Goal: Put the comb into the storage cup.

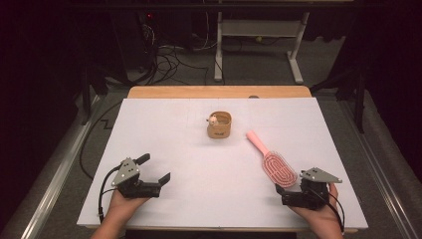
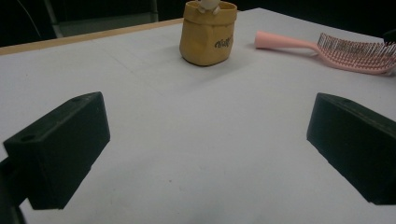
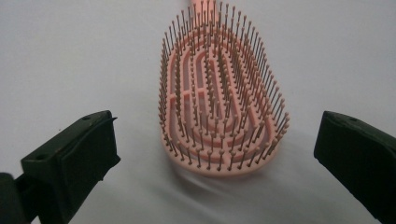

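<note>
A pink hairbrush (image 1: 272,159) lies bristles up on the white table top (image 1: 214,164), handle toward the far middle. Its head (image 3: 219,93) sits just ahead of my right gripper (image 3: 215,154), whose jaws stand wide apart on either side of it without touching. The right gripper (image 1: 293,191) is held in a hand at the near right. My left gripper (image 1: 154,169) rests at the near left, open, with nothing between its jaws. A small tan pouch (image 1: 219,125) with a little figure in it stands upright at the far middle, also seen as the pouch (image 2: 208,32) beside the hairbrush (image 2: 336,49).
A wooden strip (image 1: 219,92) runs along the table's far edge. Beyond it are a white desk frame (image 1: 259,45) and loose cables (image 1: 169,59) on the floor. A black cable (image 1: 94,134) trails off the table's left side.
</note>
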A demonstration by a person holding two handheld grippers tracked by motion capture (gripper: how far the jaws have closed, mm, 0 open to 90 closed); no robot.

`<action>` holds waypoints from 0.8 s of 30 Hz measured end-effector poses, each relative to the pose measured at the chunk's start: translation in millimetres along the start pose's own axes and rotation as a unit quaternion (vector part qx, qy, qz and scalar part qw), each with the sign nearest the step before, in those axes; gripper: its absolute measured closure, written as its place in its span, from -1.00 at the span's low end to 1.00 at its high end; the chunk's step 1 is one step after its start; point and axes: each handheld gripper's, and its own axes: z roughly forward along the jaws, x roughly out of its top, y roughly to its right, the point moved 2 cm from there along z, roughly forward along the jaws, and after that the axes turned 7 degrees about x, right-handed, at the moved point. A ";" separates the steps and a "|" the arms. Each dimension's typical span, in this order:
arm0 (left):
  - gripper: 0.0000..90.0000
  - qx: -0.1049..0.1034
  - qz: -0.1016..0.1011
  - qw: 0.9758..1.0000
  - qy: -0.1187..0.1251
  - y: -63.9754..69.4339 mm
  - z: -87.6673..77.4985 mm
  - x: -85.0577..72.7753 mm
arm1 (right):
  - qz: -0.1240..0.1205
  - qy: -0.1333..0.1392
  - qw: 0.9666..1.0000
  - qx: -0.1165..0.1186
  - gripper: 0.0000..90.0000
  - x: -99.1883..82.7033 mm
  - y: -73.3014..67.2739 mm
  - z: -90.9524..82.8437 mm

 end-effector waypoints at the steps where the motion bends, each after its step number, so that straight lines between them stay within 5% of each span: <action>1: -1.00 0.000 -0.001 1.000 0.000 -0.4 0.0 0.2 | -0.001 -0.003 1.000 0.000 -1.00 -0.3 0.4 0.3; 24: -1.00 0.010 -0.007 1.000 -0.003 -5.4 -0.5 3.1 | -0.002 -0.085 0.996 0.001 -1.00 3.5 4.1 6.7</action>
